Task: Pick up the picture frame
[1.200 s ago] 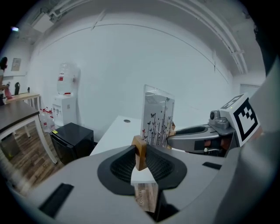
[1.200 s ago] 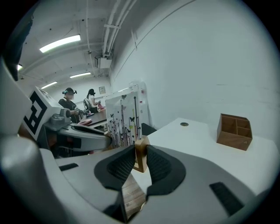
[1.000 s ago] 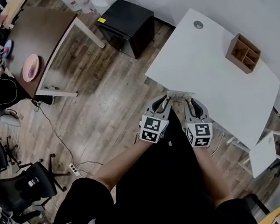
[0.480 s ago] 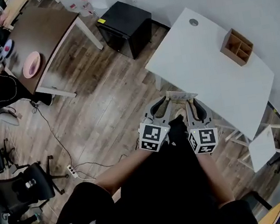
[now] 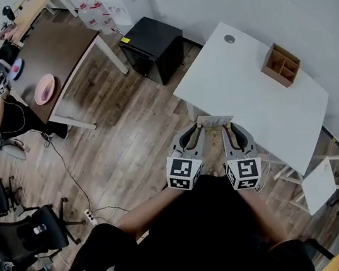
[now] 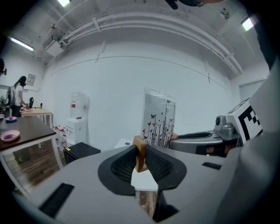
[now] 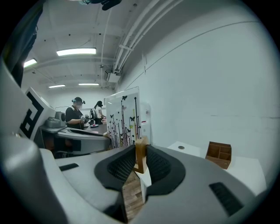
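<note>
White table (image 5: 238, 82) bears 1 wooden compartment box (image 5: 280, 65)

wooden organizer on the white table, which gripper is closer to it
Right. The right gripper, its fingers just closed tighter on the picture frame, is at the frame's end toward the wooden organizer, below-left of it; the left gripper grips the other end, farther off.

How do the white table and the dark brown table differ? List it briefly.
Colour: the white table is pale, the brown table dark. Load: the white table bears a wooden organizer, the brown table a pink dish. Both stand on the wooden floor.
</note>
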`<action>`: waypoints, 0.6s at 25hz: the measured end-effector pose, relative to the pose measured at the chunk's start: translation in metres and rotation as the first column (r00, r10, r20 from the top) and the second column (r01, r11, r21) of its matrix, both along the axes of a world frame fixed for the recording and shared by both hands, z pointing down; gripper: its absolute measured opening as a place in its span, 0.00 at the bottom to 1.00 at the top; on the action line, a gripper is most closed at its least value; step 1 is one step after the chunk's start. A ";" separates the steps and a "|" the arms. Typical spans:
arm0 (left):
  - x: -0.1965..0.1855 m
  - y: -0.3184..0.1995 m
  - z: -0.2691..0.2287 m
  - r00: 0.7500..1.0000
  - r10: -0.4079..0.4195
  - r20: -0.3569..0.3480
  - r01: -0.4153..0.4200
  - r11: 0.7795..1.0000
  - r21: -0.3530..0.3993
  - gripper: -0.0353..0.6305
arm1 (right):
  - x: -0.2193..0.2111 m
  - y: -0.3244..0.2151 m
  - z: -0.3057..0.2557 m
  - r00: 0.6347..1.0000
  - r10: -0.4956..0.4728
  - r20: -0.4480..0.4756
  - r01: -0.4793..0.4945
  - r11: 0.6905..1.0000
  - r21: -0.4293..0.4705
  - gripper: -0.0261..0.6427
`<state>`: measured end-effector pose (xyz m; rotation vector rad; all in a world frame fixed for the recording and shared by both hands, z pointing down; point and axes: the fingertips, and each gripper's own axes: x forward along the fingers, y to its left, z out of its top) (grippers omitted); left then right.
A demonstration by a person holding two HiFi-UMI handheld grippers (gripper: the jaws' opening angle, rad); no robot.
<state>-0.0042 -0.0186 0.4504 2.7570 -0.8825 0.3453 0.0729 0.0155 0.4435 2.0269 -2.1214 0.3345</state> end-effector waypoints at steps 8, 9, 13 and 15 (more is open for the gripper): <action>0.036 0.005 -0.009 0.999 0.030 -0.029 -0.029 0.999 0.022 0.16 | 0.035 0.009 -0.011 0.999 0.045 0.002 -0.045 0.999 0.016 0.17; 0.040 0.005 -0.010 0.999 0.039 -0.030 -0.038 0.999 0.022 0.16 | 0.038 0.010 -0.011 0.998 0.056 0.001 -0.056 0.998 0.017 0.17; 0.044 0.006 -0.011 0.998 0.060 -0.031 -0.060 0.998 0.024 0.16 | 0.042 0.012 -0.012 0.996 0.086 0.008 -0.086 0.996 0.022 0.17; 0.045 0.007 -0.009 0.998 0.064 -0.029 -0.063 0.998 0.025 0.16 | 0.043 0.013 -0.010 0.996 0.089 0.012 -0.090 0.996 0.020 0.17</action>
